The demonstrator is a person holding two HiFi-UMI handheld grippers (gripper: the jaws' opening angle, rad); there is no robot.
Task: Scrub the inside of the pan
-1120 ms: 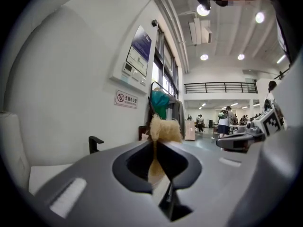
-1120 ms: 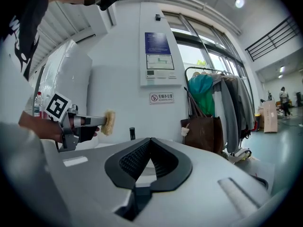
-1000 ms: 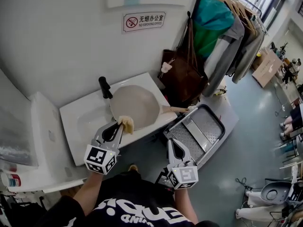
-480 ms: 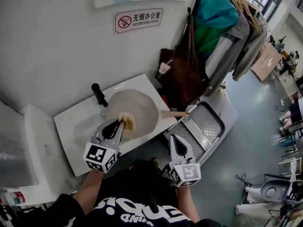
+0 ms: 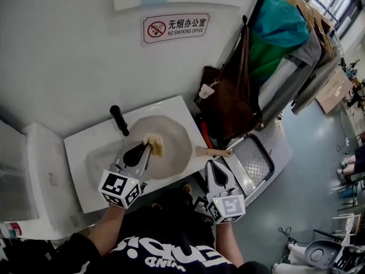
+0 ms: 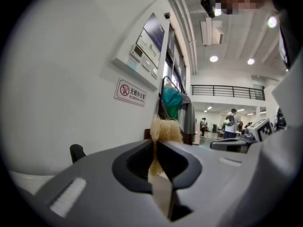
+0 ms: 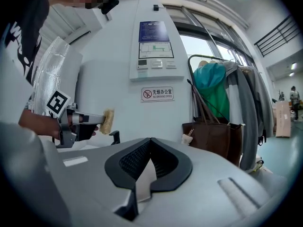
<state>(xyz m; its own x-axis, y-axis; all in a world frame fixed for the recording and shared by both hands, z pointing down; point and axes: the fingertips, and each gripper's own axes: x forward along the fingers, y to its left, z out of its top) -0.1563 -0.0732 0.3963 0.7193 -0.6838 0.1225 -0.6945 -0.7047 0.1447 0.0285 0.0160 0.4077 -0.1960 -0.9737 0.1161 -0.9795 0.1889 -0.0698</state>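
A beige pan (image 5: 165, 144) lies in the white sink (image 5: 80, 153), its wooden handle (image 5: 214, 152) sticking out over the sink's right edge. My left gripper (image 5: 146, 147) is shut on a tan scrubbing sponge (image 5: 153, 144) and hovers over the pan's near side; the sponge (image 6: 163, 129) pokes out past its closed jaws, and the sponge (image 7: 107, 121) also appears at the left of the right gripper view. My right gripper (image 5: 214, 170) is shut and empty, just in front of the pan handle and level.
A black faucet (image 5: 119, 120) stands at the sink's back. A brown bag (image 5: 228, 99) and clothes on a rack (image 5: 285, 44) hang to the right. A grey tray-like cart (image 5: 254, 164) sits on the floor below the right gripper. A no-smoking sign (image 5: 174, 27) is on the wall.
Both grippers have moved closer to the sink; the sponge now hangs over the pan's inside rather than its near rim, and the right gripper has come up near the handle.
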